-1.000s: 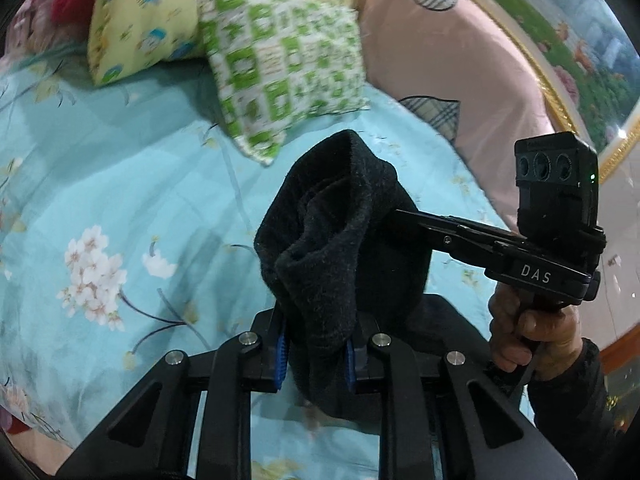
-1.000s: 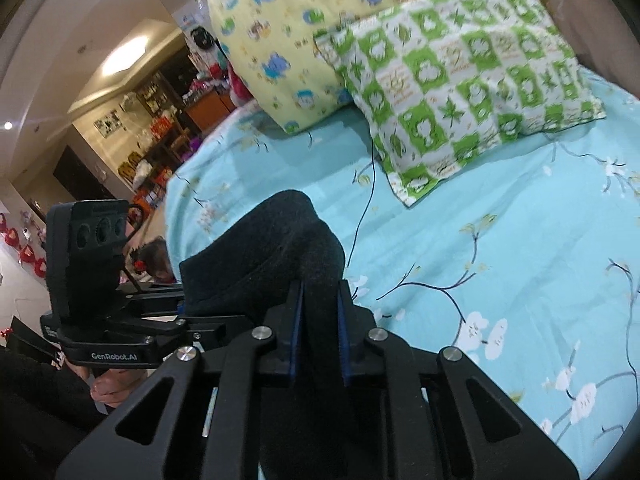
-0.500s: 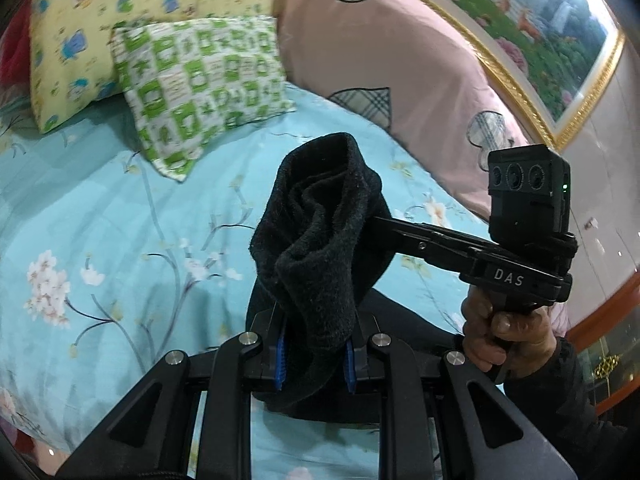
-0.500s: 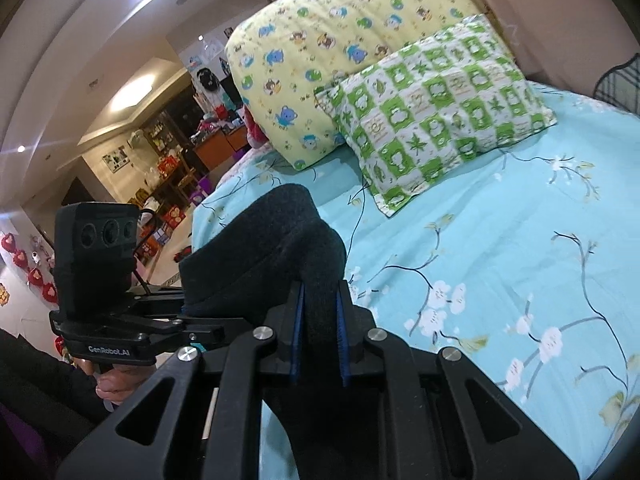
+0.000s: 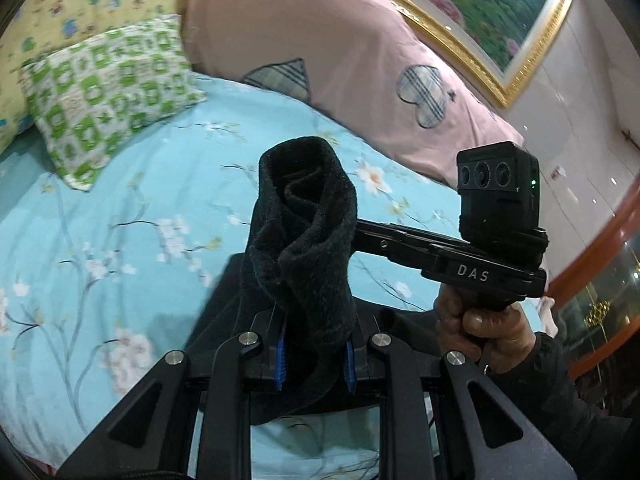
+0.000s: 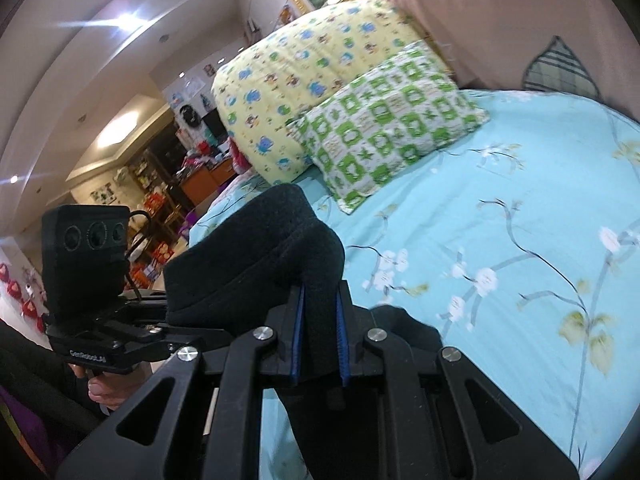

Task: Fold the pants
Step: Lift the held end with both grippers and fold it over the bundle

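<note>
The black fleece pants [image 5: 306, 240] are held up above the turquoise floral bedsheet [image 5: 100, 220]. My left gripper [image 5: 314, 354] is shut on a bunched fold of them, which rises in front of the camera. My right gripper [image 6: 320, 336] is shut on another part of the pants [image 6: 256, 264]. In the left wrist view the right gripper body [image 5: 476, 264] reaches in from the right, its tips hidden behind the cloth. In the right wrist view the left gripper body [image 6: 92, 308] is at the left. The rest of the pants hangs below, partly hidden by the gripper frames.
A green checked pillow [image 5: 108, 92] and a yellow cartoon pillow [image 6: 296, 72] lie at the head of the bed. A pink padded headboard [image 5: 340, 52] and a gold-framed picture [image 5: 480, 4] stand behind. A cluttered room with shelves [image 6: 160, 208] lies past the bed's left side.
Both grippers have swung to the right and up with the pants still held; the pillows have slid left in the left wrist view and the headboard has come into view.
</note>
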Demonstrator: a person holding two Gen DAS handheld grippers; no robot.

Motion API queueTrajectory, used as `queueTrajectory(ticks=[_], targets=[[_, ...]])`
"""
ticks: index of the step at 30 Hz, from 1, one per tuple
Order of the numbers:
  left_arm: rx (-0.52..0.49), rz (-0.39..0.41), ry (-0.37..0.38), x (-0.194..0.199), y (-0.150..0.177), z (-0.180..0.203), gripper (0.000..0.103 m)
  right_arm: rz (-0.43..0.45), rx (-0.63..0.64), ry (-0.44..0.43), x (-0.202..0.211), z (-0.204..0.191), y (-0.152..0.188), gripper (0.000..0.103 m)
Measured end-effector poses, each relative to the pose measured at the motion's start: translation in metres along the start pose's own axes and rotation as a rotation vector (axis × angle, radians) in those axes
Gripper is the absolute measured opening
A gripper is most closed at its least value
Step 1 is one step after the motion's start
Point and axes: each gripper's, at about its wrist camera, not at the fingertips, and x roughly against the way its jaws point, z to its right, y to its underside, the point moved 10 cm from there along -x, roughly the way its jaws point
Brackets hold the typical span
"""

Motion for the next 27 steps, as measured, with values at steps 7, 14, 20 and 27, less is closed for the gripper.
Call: queueTrajectory(ticks=[7,14,20,27], targets=[[-0.055,-0.041,0.025,-0.016,0.012,0.036,0.021,0.041,-0.057,0.037,0.03,0.019,0.016,0.016],[-0.086,-0.079,0.048,-0.032,0.023,0.061,0.021,0.084,-0.102,0.059,0.057,0.032,0.035,0.015],[-0.131,-0.107,0.069,-0.044,0.033,0.087,0.021,0.115,-0.133,0.081,0.079,0.043,0.05,0.015],[-0.174,-0.139,0.102,-0.063,0.046,0.115,0.021,0.151,-0.157,0.117,0.103,0.055,0.065,0.015]])
